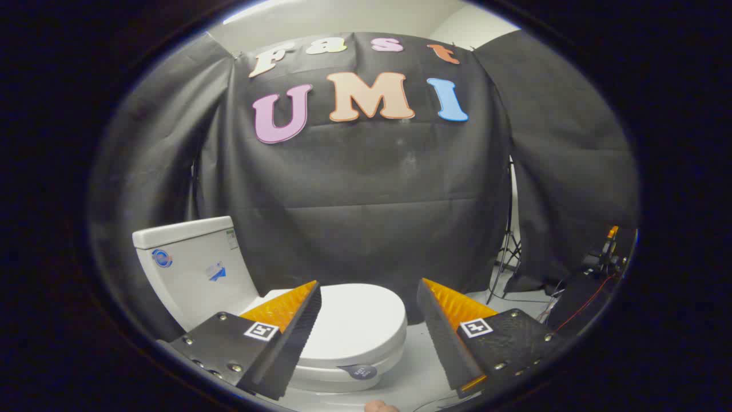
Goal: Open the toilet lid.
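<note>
A white toilet stands on the floor below me, its lid [354,320] lying flat and closed over the bowl. Its tank [194,266] rises to the left, behind my left finger. My gripper [369,292] hovers above the lid, open, with the lid's front part showing between the two fingers and nothing held. My left finger [297,335] overlaps the lid's left side in view; my right finger [437,329] sits off the lid's right edge. A small dark round tag [359,372] hangs at the front rim of the seat.
Black cloth walls close in behind the toilet and on both sides. A light stand [509,252] and cables with some equipment [600,269] sit on the floor at the right. Pale floor [412,372] shows right of the bowl.
</note>
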{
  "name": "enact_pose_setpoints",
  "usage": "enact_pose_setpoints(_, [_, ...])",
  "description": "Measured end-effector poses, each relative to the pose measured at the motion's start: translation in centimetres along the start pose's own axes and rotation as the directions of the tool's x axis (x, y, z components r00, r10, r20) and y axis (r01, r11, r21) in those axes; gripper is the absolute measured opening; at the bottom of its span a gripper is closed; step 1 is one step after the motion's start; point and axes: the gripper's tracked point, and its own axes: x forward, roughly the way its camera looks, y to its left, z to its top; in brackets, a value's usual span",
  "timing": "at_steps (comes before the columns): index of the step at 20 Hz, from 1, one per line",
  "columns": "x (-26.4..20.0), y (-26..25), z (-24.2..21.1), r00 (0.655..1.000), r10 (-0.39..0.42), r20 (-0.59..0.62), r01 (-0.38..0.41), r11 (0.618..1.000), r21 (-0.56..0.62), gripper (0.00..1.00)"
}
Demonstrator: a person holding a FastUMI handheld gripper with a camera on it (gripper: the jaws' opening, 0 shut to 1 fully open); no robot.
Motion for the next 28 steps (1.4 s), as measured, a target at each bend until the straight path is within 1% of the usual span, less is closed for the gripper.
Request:
enact_pose_setpoints(6, [-0.2,0.3,0.4,1.0,0.003,0.025,-0.002,1.0,-0.006,0.99])
enact_pose_setpoints(11, [-0.1,1.4,-0.1,1.0,0.021,0.019,-0.02,0.998,-0.056,0.99])
enact_pose_setpoints(14, [-0.1,2.3,-0.5,0.999,0.041,0.006,-0.04,0.997,-0.061,0.99])
enact_pose_setpoints(19, [-0.1,3.0,-0.7,0.999,0.053,0.003,-0.053,0.994,-0.1,0.99])
enact_pose_setpoints(28, [-0.1,2.1,-0.2,0.999,0.046,0.009,-0.046,0.999,-0.03,0.99])
